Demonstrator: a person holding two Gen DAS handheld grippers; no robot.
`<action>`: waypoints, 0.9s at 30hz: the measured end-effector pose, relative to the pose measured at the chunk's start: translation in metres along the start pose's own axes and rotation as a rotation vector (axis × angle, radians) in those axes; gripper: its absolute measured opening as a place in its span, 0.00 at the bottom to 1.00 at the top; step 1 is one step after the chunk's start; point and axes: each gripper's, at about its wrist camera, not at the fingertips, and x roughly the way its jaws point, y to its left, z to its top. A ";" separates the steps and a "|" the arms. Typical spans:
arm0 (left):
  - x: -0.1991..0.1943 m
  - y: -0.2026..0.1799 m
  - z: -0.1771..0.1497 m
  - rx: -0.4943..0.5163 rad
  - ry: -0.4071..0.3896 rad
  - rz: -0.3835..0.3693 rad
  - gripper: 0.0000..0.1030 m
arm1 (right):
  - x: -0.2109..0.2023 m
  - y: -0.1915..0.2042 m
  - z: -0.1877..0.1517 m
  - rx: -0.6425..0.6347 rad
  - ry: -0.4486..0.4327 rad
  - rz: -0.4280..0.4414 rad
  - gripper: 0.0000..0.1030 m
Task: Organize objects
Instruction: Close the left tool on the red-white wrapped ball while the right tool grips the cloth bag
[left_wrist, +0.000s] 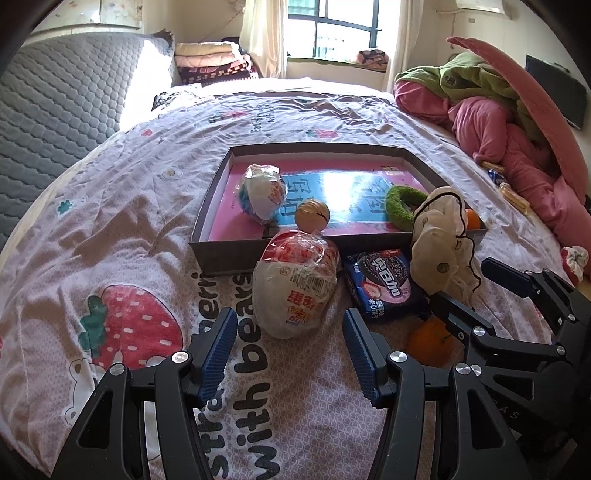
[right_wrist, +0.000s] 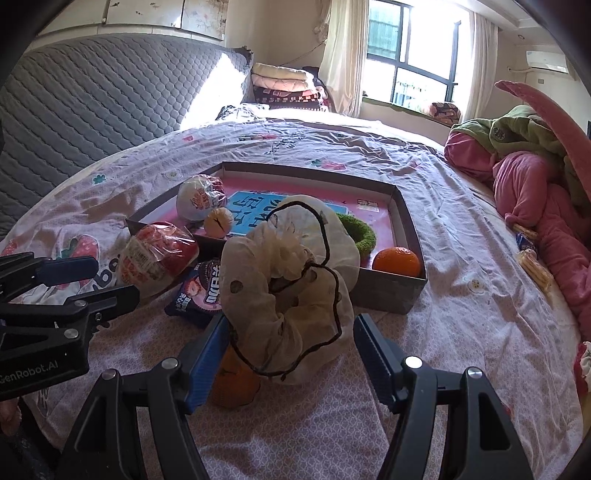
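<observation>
On the bed, my left gripper (left_wrist: 288, 325) is open, its blue pads either side of the near end of a wrapped bun (left_wrist: 295, 288) without touching it. My right gripper (right_wrist: 291, 339) is open around a cream scrunchie (right_wrist: 291, 280) that lies over an orange (right_wrist: 232, 384); the cloth brushes the left pad, the right pad stands apart. A dark blue cookie pack (left_wrist: 384, 284) lies between bun and scrunchie. Behind them a shallow grey box (left_wrist: 236, 254) holds a second wrapped bun (left_wrist: 262, 192), a tan ball (left_wrist: 312, 216), a green ring (right_wrist: 360, 232) and another orange (right_wrist: 397, 260).
Pink and green bedding (right_wrist: 535, 192) is piled along the right side, with snack packets (right_wrist: 533, 267) beside it. A grey quilted headboard (left_wrist: 62, 107) runs along the left. Folded blankets (left_wrist: 210, 59) are stacked by the window. The printed sheet (left_wrist: 122, 229) spreads left of the box.
</observation>
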 end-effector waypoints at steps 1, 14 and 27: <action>0.002 0.001 0.001 -0.003 0.001 0.002 0.59 | 0.001 -0.001 0.001 0.004 0.001 -0.001 0.68; 0.026 0.004 0.016 -0.028 0.005 -0.026 0.60 | 0.027 -0.026 0.011 0.093 0.049 0.017 0.70; 0.045 0.004 0.021 -0.050 -0.001 -0.036 0.60 | 0.026 -0.034 0.014 0.114 0.023 0.043 0.34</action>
